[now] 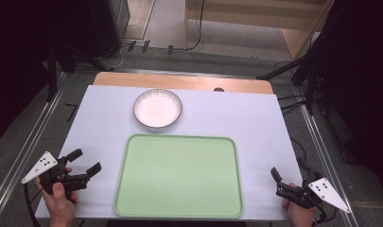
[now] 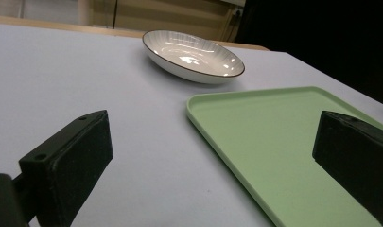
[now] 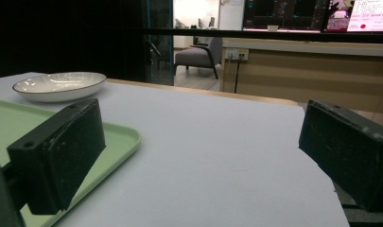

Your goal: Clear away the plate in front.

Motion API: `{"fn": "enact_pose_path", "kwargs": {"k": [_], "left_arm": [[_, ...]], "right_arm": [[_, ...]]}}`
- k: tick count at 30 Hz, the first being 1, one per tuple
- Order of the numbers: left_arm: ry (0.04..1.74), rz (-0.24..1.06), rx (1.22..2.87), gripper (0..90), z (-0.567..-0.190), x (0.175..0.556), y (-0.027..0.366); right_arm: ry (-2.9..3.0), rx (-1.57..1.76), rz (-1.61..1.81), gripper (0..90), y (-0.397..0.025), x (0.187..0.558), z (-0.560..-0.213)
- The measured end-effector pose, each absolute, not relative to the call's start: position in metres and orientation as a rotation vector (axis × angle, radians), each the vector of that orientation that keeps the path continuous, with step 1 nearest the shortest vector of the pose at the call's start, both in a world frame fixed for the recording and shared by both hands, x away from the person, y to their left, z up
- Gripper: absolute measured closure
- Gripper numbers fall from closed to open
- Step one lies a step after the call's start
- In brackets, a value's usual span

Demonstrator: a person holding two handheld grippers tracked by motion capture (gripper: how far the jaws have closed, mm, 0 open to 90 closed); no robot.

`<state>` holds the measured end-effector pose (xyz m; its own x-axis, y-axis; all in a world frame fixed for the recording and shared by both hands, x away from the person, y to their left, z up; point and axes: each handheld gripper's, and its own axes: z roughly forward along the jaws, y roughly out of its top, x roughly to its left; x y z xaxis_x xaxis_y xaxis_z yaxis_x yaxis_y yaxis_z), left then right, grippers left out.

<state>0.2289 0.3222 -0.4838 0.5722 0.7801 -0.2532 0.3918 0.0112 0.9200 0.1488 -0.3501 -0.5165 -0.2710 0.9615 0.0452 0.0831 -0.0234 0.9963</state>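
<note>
A light green tray [image 1: 179,176] lies flat at the near middle of the table [image 1: 255,113], its long side running left to right, and nothing sits on it. Just behind its far left part stands a shallow white bowl [image 1: 158,108] with a dark rim and fine ribbed lines on its inner wall — close to the tray's far edge but apart from it. The bowl holds nothing that can be seen.

The table top is pale grey-white, with a strip of bare wood along its far edge.

The left gripper [image 1: 84,161] is held in the person's left hand [image 1: 60,198] at the table's near left corner, just beside the tray's left edge; its jaws stand spread wide with nothing between them. In the left gripper view the tray [image 2: 274,142] runs between the two black jaws, and the bowl [image 2: 194,56] lies beyond.

The right gripper [image 1: 286,179] is held at the near right corner, apart from the tray — its jaws are likewise spread and hold nothing. In the right gripper view the tray's corner [image 3: 118,135] lies behind the left jaw, with the bowl [image 3: 59,86] farther off.
</note>
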Motion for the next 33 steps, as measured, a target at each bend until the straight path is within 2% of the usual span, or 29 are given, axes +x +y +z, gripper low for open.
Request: {"fn": "enact_pose_path", "kwargs": {"k": [3,9,20,33], "left_arm": [[1.016,0.431,1.642,0.0,-0.482,0.229,0.317],[0.979,0.384,1.635,0.0,-0.473,0.231,0.306],[0.925,0.431,1.709,0.0,-0.449,0.239,0.276],[0.907,0.399,1.693,0.0,-0.431,0.267,0.251]], "right_arm": [[1.456,1.152,1.398,1.7,-0.35,0.149,-0.516],[1.455,1.149,1.393,1.7,-0.349,0.149,-0.517],[1.455,1.153,1.394,1.7,-0.349,0.149,-0.516],[1.456,1.151,1.397,1.7,-0.35,0.149,-0.516]]}}
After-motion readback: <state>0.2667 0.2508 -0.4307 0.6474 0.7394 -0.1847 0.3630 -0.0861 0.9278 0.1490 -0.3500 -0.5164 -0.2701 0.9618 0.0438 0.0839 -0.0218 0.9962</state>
